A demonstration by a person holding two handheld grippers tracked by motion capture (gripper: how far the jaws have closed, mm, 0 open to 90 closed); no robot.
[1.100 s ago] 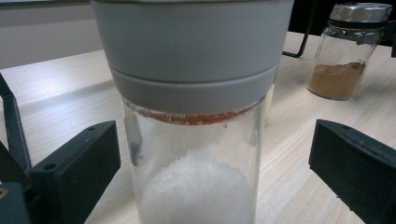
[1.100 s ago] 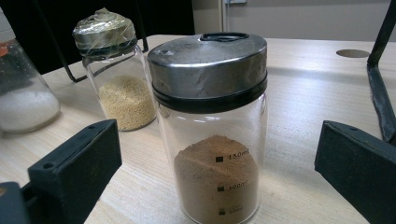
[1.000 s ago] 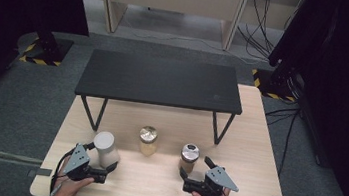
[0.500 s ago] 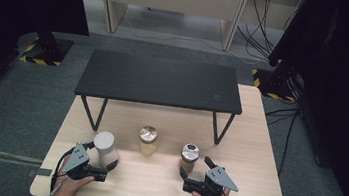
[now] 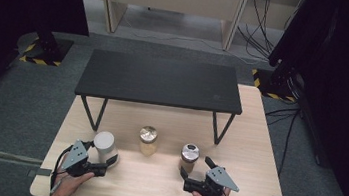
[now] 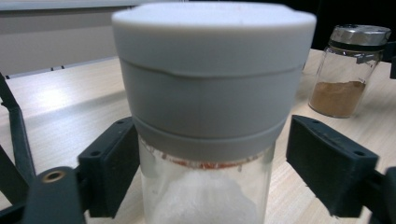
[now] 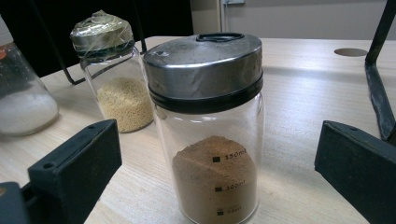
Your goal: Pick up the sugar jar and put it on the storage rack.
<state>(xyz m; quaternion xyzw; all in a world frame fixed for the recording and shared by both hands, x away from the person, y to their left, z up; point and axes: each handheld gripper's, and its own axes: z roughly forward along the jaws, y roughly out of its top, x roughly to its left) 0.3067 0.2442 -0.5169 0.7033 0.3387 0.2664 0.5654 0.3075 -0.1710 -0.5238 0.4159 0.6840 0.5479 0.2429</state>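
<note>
Three glass jars stand in a row on the wooden table [image 5: 248, 137]. The left one, a white-lidded jar [image 5: 103, 142] [image 6: 210, 93] of white powder, stands between the jaws of my left gripper [image 5: 102, 158] [image 6: 210, 172]. Those jaws have just been closing. The left pad [image 6: 112, 163] is at the glass, while a small gap remains at the right pad [image 6: 327, 163]. My right gripper [image 5: 192, 173] [image 7: 219, 172] stands wide open around the metal-lidded jar [image 5: 189, 155] [image 7: 210, 130] of brown powder, touching nothing. A foil-topped jar [image 5: 148, 139] [image 7: 112, 70] of yellow grains stands in the middle.
A low black bench table [image 5: 159, 81] on thin metal legs stands across the far half of the wooden table, just behind the jars. Bare wood lies in front of the jars and to the right. Grey floor surrounds the table.
The left gripper's jaws look narrower around the white-lidded jar. Both hands and all three jars are where they were.
</note>
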